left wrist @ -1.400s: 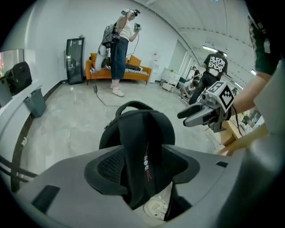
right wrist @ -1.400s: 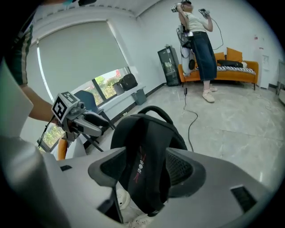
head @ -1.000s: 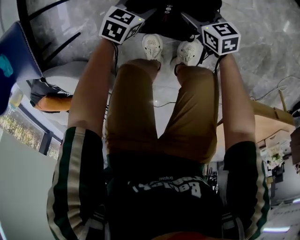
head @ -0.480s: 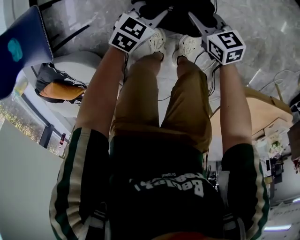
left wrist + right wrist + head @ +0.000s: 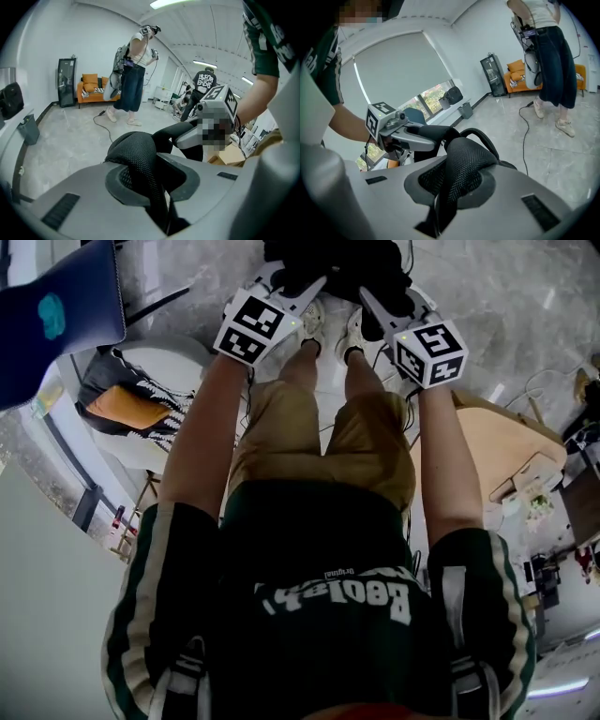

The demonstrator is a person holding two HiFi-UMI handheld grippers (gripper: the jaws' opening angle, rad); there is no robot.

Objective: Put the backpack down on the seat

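Observation:
A black backpack (image 5: 337, 263) hangs above the floor, in front of my shoes, at the top of the head view. My left gripper (image 5: 314, 287) is shut on one black mesh shoulder strap (image 5: 140, 159), which bulges up between its jaws. My right gripper (image 5: 367, 298) is shut on the other mesh strap (image 5: 464, 171). Both pairs of jaws closed on the straps within the last second. Each gripper view shows the other gripper, the right one (image 5: 187, 138) and the left one (image 5: 412, 133), close beside it. A blue seat (image 5: 56, 320) stands at the left.
A white round surface (image 5: 183, 367) with an orange and black item (image 5: 127, 404) lies left of my legs. Cardboard boxes (image 5: 506, 446) stand on the right. A person in a dark skirt (image 5: 129, 70), an orange sofa (image 5: 91, 89), a floor cable (image 5: 103, 126) and a bin (image 5: 28, 129) are ahead.
Both grippers have risen together with the backpack. The floor and my shoes look farther away, and the blue seat and the white surface have shifted right in the head view.

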